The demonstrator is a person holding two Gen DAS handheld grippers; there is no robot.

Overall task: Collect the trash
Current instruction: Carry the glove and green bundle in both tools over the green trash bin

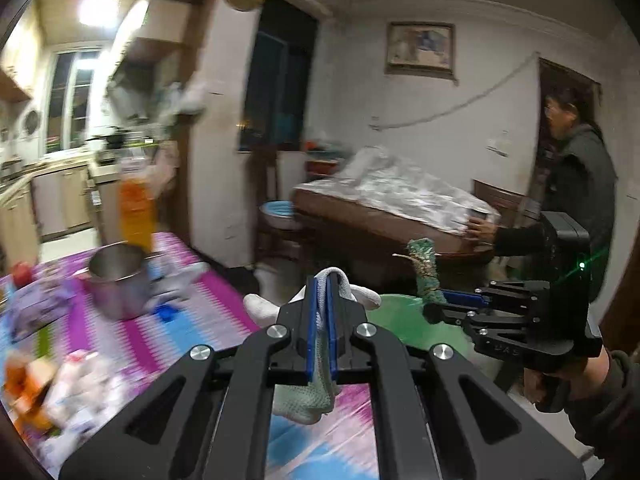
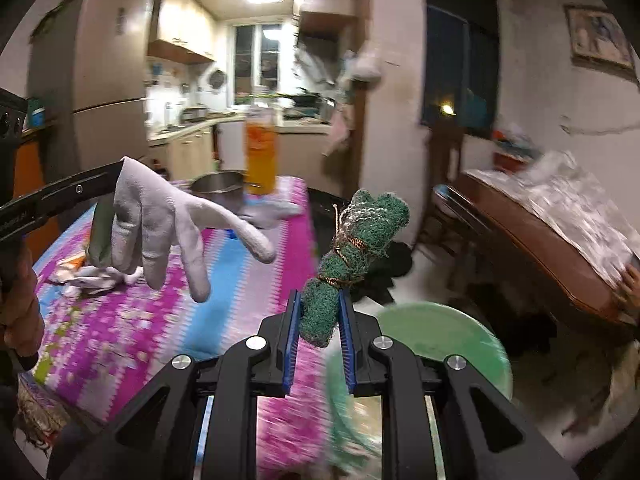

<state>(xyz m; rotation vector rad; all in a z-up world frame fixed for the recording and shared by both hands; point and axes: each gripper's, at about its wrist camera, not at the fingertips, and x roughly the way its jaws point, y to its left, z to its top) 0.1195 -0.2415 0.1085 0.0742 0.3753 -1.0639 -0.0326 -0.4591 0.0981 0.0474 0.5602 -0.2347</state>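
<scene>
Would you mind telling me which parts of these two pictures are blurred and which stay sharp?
Left wrist view: the left tongs and the white glove are sharp; the steel pot and patterned tablecloth smear, and the kitchen ceiling light blows out. Right wrist view: the right tongs and green scouring pad are crisp; the green bin streaks.

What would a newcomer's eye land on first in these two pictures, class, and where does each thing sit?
First, the white glove, dangling from the shut left gripper above the pink and blue striped tablecloth. Next, the green scouring bundle tied with string, clamped upright in the right gripper, with a green-lined bin just below and to its right. Behind, a steel pot stands on the table.
</scene>
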